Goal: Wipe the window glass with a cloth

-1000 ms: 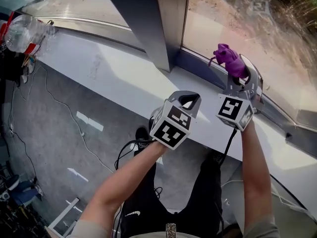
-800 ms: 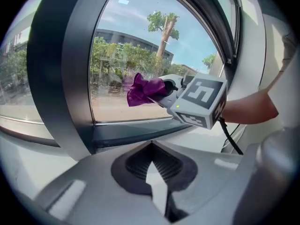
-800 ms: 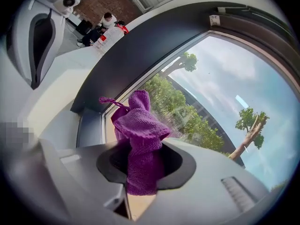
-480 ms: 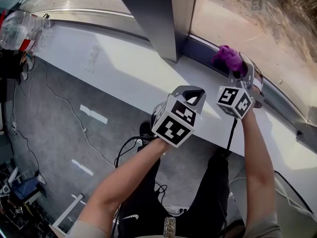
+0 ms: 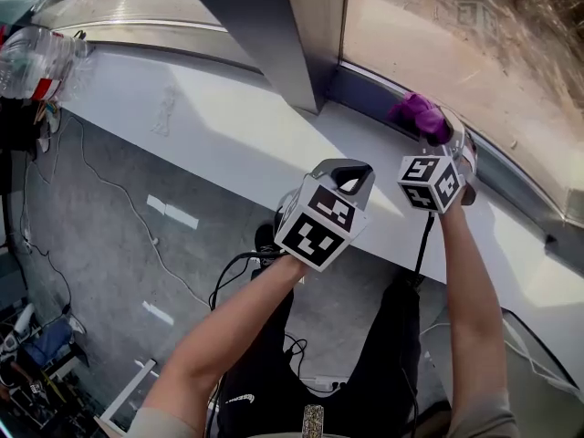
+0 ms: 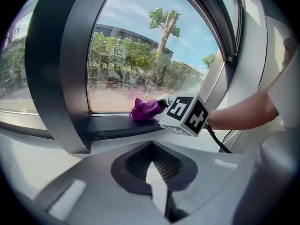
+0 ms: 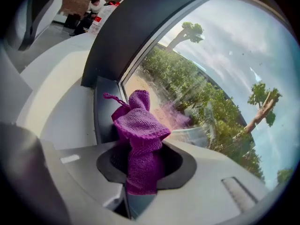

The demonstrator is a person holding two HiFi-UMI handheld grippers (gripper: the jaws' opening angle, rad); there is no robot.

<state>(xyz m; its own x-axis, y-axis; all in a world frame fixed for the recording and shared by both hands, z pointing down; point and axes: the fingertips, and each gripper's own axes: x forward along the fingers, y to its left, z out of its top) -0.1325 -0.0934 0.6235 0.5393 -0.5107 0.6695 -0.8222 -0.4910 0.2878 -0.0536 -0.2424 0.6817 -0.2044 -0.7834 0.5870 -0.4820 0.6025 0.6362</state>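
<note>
Lowered since a second ago, right gripper (image 5: pixel 432 133) clamps the purple cloth (image 5: pixel 416 111), which bunches beyond its jaws at the window glass (image 5: pixel 456 44) bottom edge. Left gripper (image 5: pixel 343 179) jaws together, empty. Bottle (image 5: pixel 36 57) contents indiscernible.

1. a white window sill (image 5: pixel 228 126) runs just ahead of the left hand-held gripper (image 5: pixel 349 179) and beneath the right hand-held gripper (image 5: pixel 443 135).
2. a clear plastic bottle (image 5: pixel 36 57) lies on its end, far left of the left hand-held gripper.
3. the grey floor (image 5: pixel 100 272) below carries cables (image 5: pixel 119 199) and white tape strips (image 5: pixel 169 214).
</note>
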